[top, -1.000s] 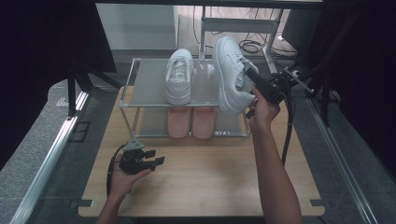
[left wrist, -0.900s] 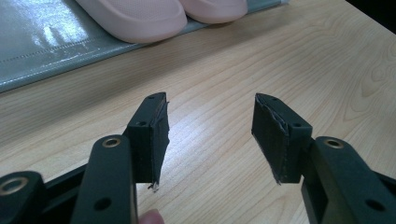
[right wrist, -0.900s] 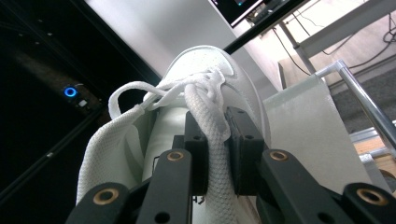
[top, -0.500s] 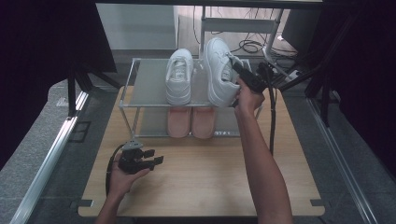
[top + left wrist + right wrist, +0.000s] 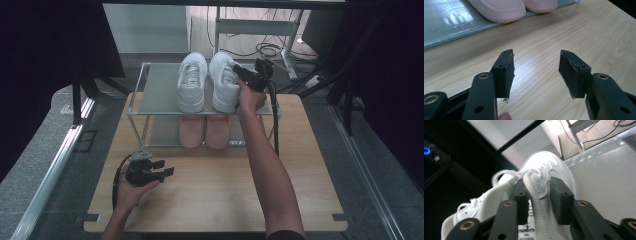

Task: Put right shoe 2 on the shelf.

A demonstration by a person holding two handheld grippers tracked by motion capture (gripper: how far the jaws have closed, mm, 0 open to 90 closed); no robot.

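Observation:
Two white sneakers stand side by side on the top shelf of a metal shoe rack [image 5: 155,95]: the left sneaker [image 5: 190,85] and the right sneaker [image 5: 223,85]. My right gripper [image 5: 239,70] is at the right sneaker's collar. In the right gripper view its jaws [image 5: 537,192] have just been opening, and the sneaker's tongue [image 5: 536,195] stands loosely between the pads. My left gripper [image 5: 167,167] rests low over the wooden table [image 5: 210,200] in front of the rack, open [image 5: 536,67] with nothing between its pads.
A pair of pink slippers [image 5: 205,131] sits on the rack's lower shelf, and their toes are close ahead in the left gripper view [image 5: 499,7]. Cables and a white frame lie on the floor behind the rack. Dark curtains flank the table.
The right hand has carried the tilted right sneaker leftward and set it flat on the top shelf beside the other one. Its jaws have spread. The left hand has stayed put.

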